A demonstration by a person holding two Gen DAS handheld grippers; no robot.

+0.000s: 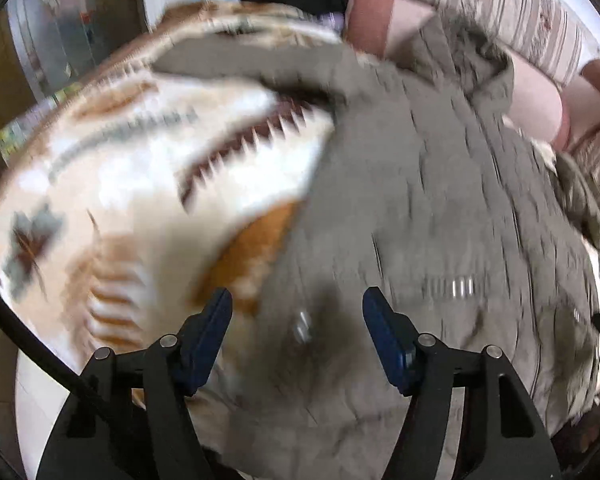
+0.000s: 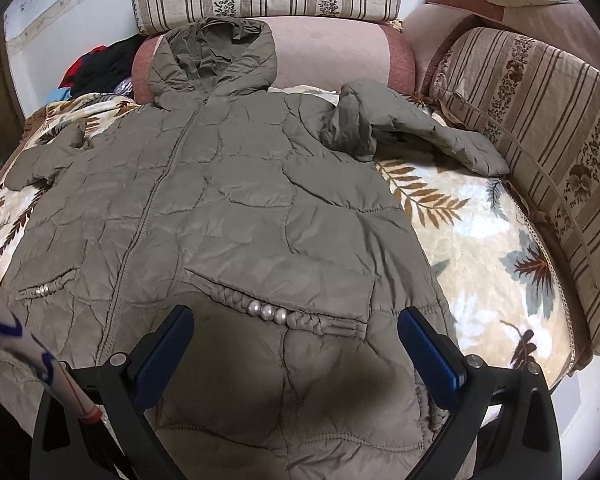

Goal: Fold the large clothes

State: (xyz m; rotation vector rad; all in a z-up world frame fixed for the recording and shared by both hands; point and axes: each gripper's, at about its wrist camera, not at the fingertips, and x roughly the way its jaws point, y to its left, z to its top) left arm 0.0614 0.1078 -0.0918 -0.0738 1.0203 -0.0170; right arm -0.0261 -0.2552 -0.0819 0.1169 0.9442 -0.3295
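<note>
Olive quilted coat (image 2: pixel 236 208): soft, puffy, slippery; I'd pinch hem or sleeve (image 2: pixel 412 128).
Left gripper (image 1: pixel 298 308): apart, empty.
Right gripper (image 2: pixel 296 330): apart, empty.

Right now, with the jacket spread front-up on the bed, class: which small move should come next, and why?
Probably bring the right gripper to the right-hand sleeve and fold it across the chest. The olive quilted jacket lies flat and zipped on the leaf-print blanket, that sleeve sticks out sideways, and both grippers, the left gripper included, hold nothing.
</note>
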